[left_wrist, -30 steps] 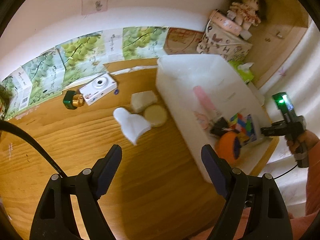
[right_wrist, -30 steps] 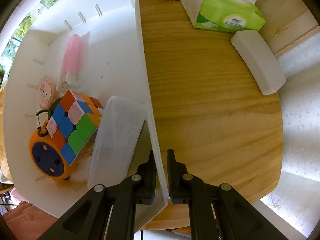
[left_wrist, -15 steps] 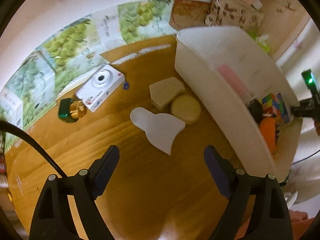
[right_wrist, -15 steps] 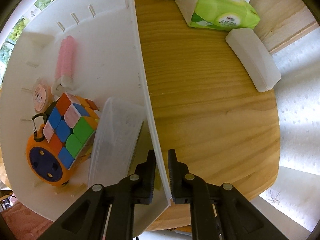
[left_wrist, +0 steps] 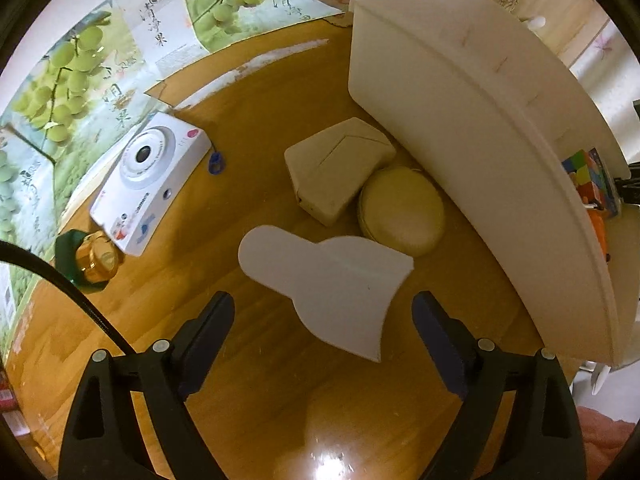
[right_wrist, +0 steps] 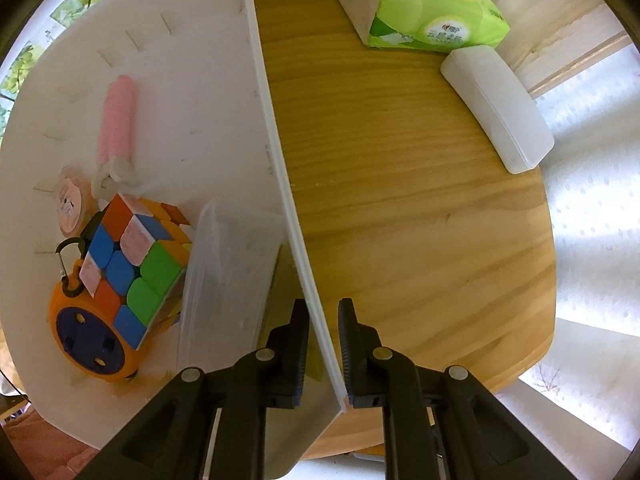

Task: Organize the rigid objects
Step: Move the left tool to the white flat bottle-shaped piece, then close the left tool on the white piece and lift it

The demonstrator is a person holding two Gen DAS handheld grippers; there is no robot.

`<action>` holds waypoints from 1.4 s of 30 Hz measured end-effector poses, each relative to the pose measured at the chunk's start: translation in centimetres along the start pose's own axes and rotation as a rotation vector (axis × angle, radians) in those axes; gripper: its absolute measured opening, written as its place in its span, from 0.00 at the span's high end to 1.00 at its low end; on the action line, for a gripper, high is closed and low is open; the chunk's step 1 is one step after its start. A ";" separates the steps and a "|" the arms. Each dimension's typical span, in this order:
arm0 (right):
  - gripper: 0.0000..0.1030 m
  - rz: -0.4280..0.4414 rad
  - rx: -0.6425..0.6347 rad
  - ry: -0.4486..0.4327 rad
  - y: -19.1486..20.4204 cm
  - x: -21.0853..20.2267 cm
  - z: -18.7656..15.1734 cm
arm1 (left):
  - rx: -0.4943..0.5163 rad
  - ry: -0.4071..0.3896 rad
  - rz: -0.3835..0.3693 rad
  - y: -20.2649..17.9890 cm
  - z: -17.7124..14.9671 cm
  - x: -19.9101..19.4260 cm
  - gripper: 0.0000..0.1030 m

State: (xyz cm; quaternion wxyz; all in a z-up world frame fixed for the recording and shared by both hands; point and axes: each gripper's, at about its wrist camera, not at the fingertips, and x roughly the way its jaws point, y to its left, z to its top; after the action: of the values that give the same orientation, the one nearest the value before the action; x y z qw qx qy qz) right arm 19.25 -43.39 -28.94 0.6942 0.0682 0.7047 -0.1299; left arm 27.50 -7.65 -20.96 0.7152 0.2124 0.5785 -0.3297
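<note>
While your left tool (left_wrist: pixel 323 320) hangs over the wooden tabletop (left_wrist: pixel 248 392) with its jaws wide apart and nothing pinched, a flat white bottle-shaped piece (left_wrist: pixel 332 292) lies right under the gap between them, touching neither side. Just past that piece sit a round cream case (left_wrist: pixel 402 210) and a beige wedge-shaped box (left_wrist: pixel 340 168), side by side and close to the outer wall of the big white bin (left_wrist: pixel 472 128). Farther off to the side are a white toy camera (left_wrist: pixel 150 182) and a small green and gold bottle (left_wrist: pixel 90 260). Your right tool (right_wrist: pixel 323 340) points down with the thin wall of the white bin (right_wrist: pixel 276 152) between its fingers, which are nearly closed; you can see a little gap on each side, so it does not squeeze the wall. Inside the bin lie a colour cube (right_wrist: pixel 134 260), an orange round toy (right_wrist: pixel 92 336), a pink stick (right_wrist: pixel 116 120) and a clear plastic box (right_wrist: pixel 228 280). Outside on the tabletop rest a green tissue pack (right_wrist: pixel 424 4) and a white case (right_wrist: pixel 496 108).
</note>
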 end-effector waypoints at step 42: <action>0.85 0.020 0.019 -0.013 -0.8 0.0 -0.1 | -0.066 -0.165 0.002 -2.1 -1.4 0.6 0.13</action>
State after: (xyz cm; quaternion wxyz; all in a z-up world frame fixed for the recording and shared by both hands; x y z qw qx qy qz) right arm 18.92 -44.14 -28.87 0.6993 0.0811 0.6982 -0.1300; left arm 25.12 -8.33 -21.75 0.7673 0.1615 0.5282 -0.3258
